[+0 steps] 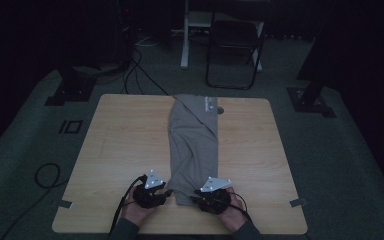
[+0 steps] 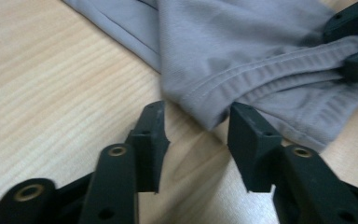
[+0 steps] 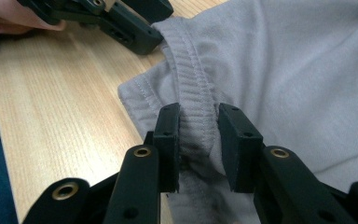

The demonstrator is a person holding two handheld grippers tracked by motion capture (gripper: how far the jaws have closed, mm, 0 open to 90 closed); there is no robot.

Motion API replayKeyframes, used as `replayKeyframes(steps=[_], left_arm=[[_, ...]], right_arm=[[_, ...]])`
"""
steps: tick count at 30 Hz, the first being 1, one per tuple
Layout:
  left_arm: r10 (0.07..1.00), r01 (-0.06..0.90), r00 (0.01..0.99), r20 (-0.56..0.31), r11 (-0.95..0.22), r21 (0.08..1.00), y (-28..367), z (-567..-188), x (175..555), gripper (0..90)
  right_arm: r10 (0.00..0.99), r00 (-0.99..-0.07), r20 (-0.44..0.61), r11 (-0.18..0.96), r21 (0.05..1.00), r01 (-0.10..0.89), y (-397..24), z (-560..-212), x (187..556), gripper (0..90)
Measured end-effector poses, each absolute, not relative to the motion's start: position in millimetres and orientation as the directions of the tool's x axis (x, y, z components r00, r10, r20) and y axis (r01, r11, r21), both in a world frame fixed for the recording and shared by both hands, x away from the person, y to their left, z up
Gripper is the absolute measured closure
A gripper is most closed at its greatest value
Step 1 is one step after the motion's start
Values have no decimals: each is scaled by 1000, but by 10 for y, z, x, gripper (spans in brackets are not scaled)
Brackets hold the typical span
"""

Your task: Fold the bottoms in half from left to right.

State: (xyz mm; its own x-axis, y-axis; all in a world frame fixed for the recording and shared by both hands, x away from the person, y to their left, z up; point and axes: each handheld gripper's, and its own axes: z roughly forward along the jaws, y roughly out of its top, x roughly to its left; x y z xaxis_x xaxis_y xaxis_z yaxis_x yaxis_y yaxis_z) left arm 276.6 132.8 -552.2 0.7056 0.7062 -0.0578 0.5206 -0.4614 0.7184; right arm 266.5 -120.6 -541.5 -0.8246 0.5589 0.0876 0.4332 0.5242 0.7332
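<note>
Dim room, dark floor with trailing cables, a folding chair beyond the far edge; pale wooden table as work surface

Item: grey garment, folded lengthwise into a long strip running away from the person, its near ribbed hem lying between the two tools

Handling, as judged: light, soft knit, limp; it will sag and drape from any held point and could slide over the smooth wood; no fragility. The double-stitched ribbed hem is the thickest, firmest part and the sensible place to take hold, one corner per tool, so the strip lifts evenly

Right gripper: jaws stand part-closed with the hem band running between them; the fabric bunches against both pads, so it reads as gripped at the garment's near right corner. From this tool the cloth spreads ahead and to its right, bare wood to its left

Left gripper: jaws apart, nothing pinched. The garment's near left corner lies just ahead of the tips, pointing into the gap and just beside the right-hand pad, not yet between the pads. Bare wood under and to the tool's left

Both tools face each other across the hem in the high view, near together, hands behind them
</note>
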Motion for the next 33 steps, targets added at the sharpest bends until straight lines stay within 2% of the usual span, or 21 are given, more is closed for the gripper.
replayKeyframes(steps=[6, 13, 16, 24, 33], left_arm=[[675, 465, 738, -9, -499, 732, 1220, -5545, 2817, 533], [668, 439, 744, 11, -501, 746, 1188, -5489, 2775, 823], [663, 437, 749, 10, -504, 745, 1174, -5469, 2760, 868], [645, 417, 764, 12, -509, 753, 1142, -5376, 2689, 894], [580, 332, 814, 44, -525, 784, 1075, -5084, 2419, 894]], right_arm=[[566, -818, 101, 520, 726, 449, -1258, -5440, 2700, 704], [559, -823, 103, 520, 729, 445, -1288, -5422, 2705, 704], [551, -829, 96, 521, 737, 431, -1314, -5393, 2692, 705], [543, -836, 81, 526, 743, 413, -1378, -5346, 2661, 713], [507, -860, 52, 527, 771, 357, -1571, -5203, 2495, 714]])
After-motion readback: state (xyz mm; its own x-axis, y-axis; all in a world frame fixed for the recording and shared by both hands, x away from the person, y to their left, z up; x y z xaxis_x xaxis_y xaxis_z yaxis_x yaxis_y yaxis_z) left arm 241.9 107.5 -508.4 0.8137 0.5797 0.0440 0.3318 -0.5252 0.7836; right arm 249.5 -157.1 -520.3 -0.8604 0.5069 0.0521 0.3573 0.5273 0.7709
